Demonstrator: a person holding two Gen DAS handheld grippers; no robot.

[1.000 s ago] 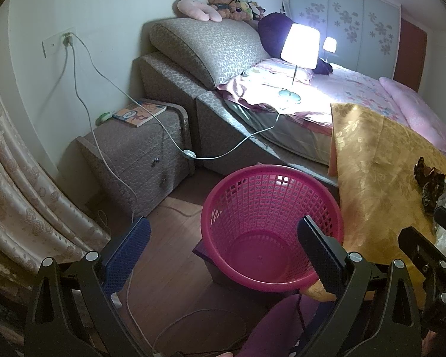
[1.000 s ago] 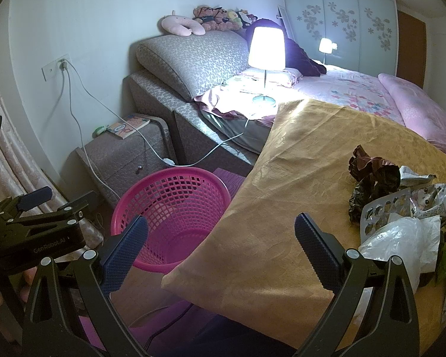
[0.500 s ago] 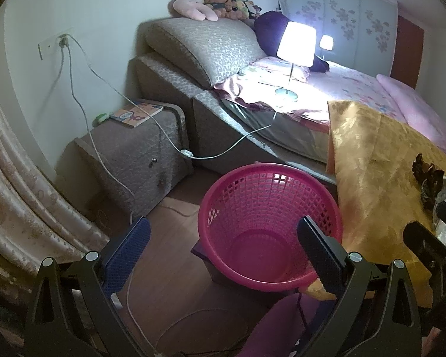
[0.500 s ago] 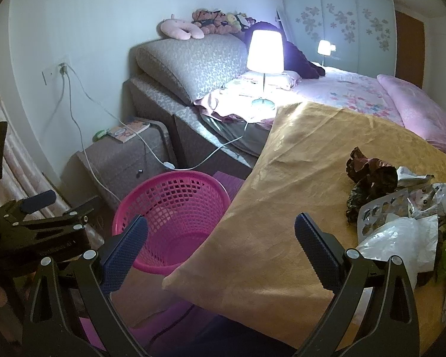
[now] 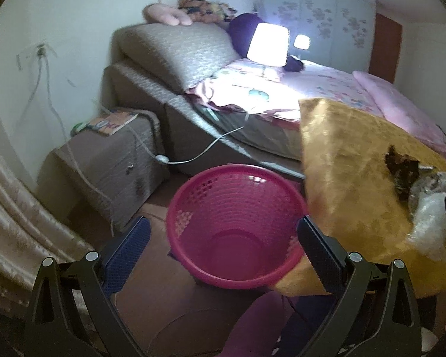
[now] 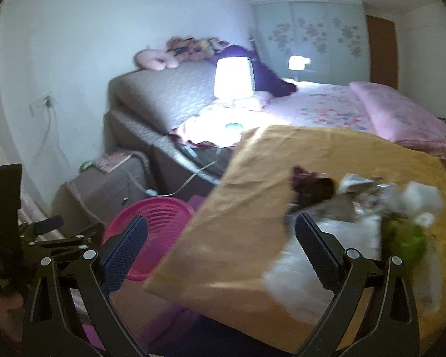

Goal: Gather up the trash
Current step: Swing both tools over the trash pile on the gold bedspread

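Note:
A pink mesh basket (image 5: 238,226) stands empty on the floor beside a table draped in golden cloth (image 5: 342,160). My left gripper (image 5: 223,238) hovers open above the basket, holding nothing. On the cloth lies a trash pile: a dark crumpled wrapper (image 6: 312,187), a white plastic bag (image 6: 327,253), something green (image 6: 407,238) and pale scraps (image 6: 416,196). My right gripper (image 6: 220,232) is open over the cloth, its right finger at the bag's near edge, nothing between the fingers. The view is blurred. The basket (image 6: 157,217) shows low at the left there, and the left gripper (image 6: 44,238) further left.
A brown nightstand (image 5: 110,160) with a book stands left of the basket, white cables (image 5: 193,154) trailing from a wall socket across it. Behind is a bed (image 5: 327,89) with a lit lamp (image 5: 267,44). A curtain (image 5: 15,214) hangs at the left.
The right gripper has swung right and closer to the trash pile, blurring its view. The left gripper has shifted slightly, so the basket sits nearer and more central. Both stay open.

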